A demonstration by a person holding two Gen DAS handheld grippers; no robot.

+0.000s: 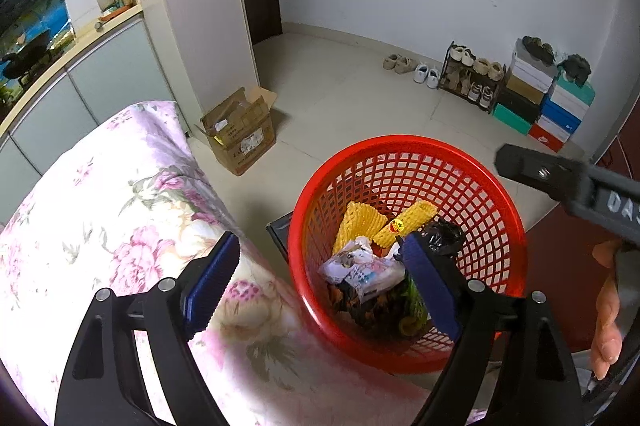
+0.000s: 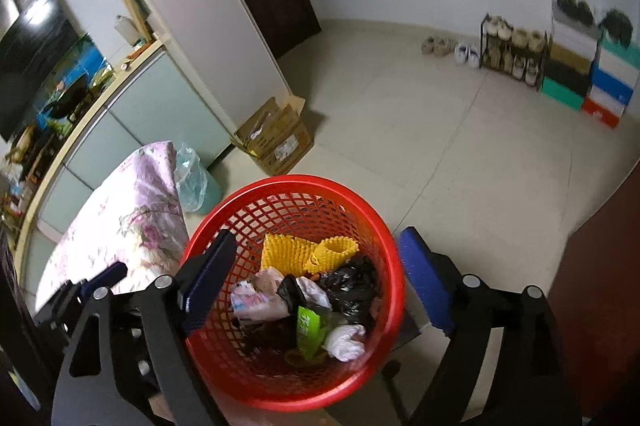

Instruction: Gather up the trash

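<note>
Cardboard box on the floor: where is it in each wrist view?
Left wrist: cardboard box left of centre, flaps open, beyond the floral bedding.
Right wrist: box just left of centre, above the red basket.
Shared landmark: the red basket, in front of the box in both.

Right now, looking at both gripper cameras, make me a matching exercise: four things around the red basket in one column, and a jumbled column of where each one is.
1. yellow foam fruit nets
2. brown cardboard box
3. stacked shoe boxes
4. pink floral quilt

A. on the floor beside the white pillar
B. against the far wall, next to the shoe rack
C. inside the red plastic mesh basket
D. left of the basket

Pairs: 1-C, 2-A, 3-B, 4-D
</note>
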